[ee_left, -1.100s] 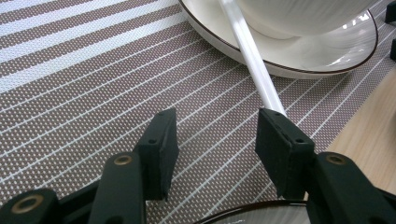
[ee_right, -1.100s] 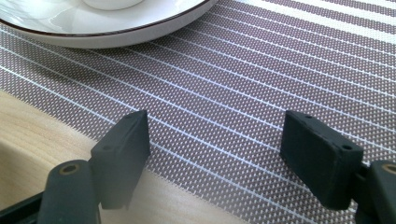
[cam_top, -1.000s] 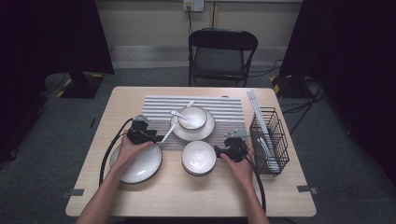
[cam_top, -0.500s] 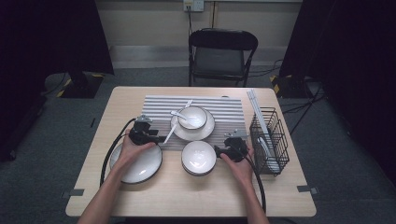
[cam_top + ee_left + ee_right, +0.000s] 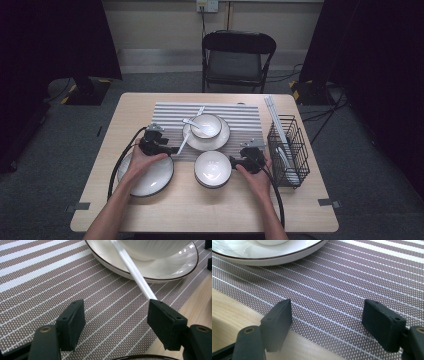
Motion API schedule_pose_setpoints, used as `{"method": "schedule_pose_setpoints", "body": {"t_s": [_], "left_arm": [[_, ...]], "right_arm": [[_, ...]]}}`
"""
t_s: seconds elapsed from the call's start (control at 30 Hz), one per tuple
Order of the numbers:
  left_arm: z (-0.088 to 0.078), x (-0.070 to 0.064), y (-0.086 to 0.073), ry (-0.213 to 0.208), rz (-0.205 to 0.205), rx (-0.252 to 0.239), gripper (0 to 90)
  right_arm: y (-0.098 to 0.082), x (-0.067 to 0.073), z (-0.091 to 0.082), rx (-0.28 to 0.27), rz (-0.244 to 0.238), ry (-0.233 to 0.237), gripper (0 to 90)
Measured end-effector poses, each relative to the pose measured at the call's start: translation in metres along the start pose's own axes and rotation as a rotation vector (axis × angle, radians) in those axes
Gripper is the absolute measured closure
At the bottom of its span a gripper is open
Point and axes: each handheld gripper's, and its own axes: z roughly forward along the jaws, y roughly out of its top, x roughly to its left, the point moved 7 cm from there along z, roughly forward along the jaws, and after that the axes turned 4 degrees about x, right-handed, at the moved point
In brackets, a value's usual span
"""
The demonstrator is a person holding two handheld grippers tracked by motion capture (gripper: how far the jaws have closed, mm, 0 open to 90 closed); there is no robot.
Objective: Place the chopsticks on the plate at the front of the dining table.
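Observation:
A long white spoon handle (image 5: 135, 271) slants down off the dark-rimmed plate (image 5: 162, 268) that carries a white bowl (image 5: 150, 247). Its end lies at the tip of my left gripper's right jaw. My left gripper (image 5: 116, 306) is open over the striped placemat (image 5: 37, 277); its jaws have just been opening, and neither pad presses on the handle. From above, the left gripper (image 5: 172, 149) points right at the spoon handle (image 5: 183, 142). My right gripper (image 5: 327, 307) stands open and empty over the placemat's edge (image 5: 362, 277), near the plate's rim (image 5: 262, 255). The right gripper (image 5: 234, 161) sits beside a small white bowl (image 5: 212, 169).
A large white plate (image 5: 150, 177) lies under the left hand. The plate (image 5: 222, 137) on the placemat holds a bowl (image 5: 206, 125) with a second spoon (image 5: 191, 121). A black wire rack (image 5: 287, 150) stands at the table's right edge. A folding chair (image 5: 237, 55) stands beyond the table.

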Motion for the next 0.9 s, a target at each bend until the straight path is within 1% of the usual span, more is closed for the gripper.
{"method": "schedule_pose_setpoints", "body": {"t_s": [0.13,0.17,0.27,0.33,0.4,0.5,0.53,0.57,0.73,0.83,0.9], "left_arm": [[0.0009,-0.0005,0.0000,0.001,0.002,0.001,28.3],[0.0008,-0.0005,-0.0001,0.002,0.011,0.004,27.7],[0.0013,-0.0017,0.0006,-0.003,0.018,0.000,25.4],[0.0017,-0.0026,0.0008,-0.003,0.014,-0.001,24.1],[0.0027,-0.0036,0.0003,-0.001,0.026,0.009,23.2],[0.0036,-0.0046,0.0010,0.000,0.030,0.002,22.1],[0.0037,-0.0051,0.0012,-0.005,0.026,0.000,21.7],[0.0039,-0.0055,0.0010,-0.004,0.030,0.005,21.5],[0.0050,-0.0062,0.0010,0.005,0.024,0.005,20.8],[0.0049,-0.0067,0.0010,0.001,0.029,0.011,20.7],[0.0057,-0.0070,0.0017,-0.002,0.026,0.004,20.7]], "right_arm": [[0.0000,0.0000,0.0000,0.000,0.000,0.000,23.6],[0.0000,0.0000,0.0000,0.000,0.000,0.000,23.6],[0.0000,0.0000,0.0000,0.000,0.000,0.000,23.6],[0.0000,0.0000,0.0000,0.000,0.000,0.000,23.6],[0.0000,0.0000,0.0000,0.000,0.000,0.000,23.6],[0.0000,0.0000,0.0000,0.000,0.000,0.000,23.6],[0.0000,0.0000,0.0000,0.000,0.000,0.000,23.6],[0.0000,-0.0001,0.0000,0.000,0.000,0.000,23.6],[0.0000,0.0000,0.0000,0.000,0.000,0.000,23.6],[0.0000,-0.0001,0.0000,0.000,0.000,0.000,23.6],[0.0001,-0.0001,0.0001,0.000,-0.002,0.002,23.6]]}}
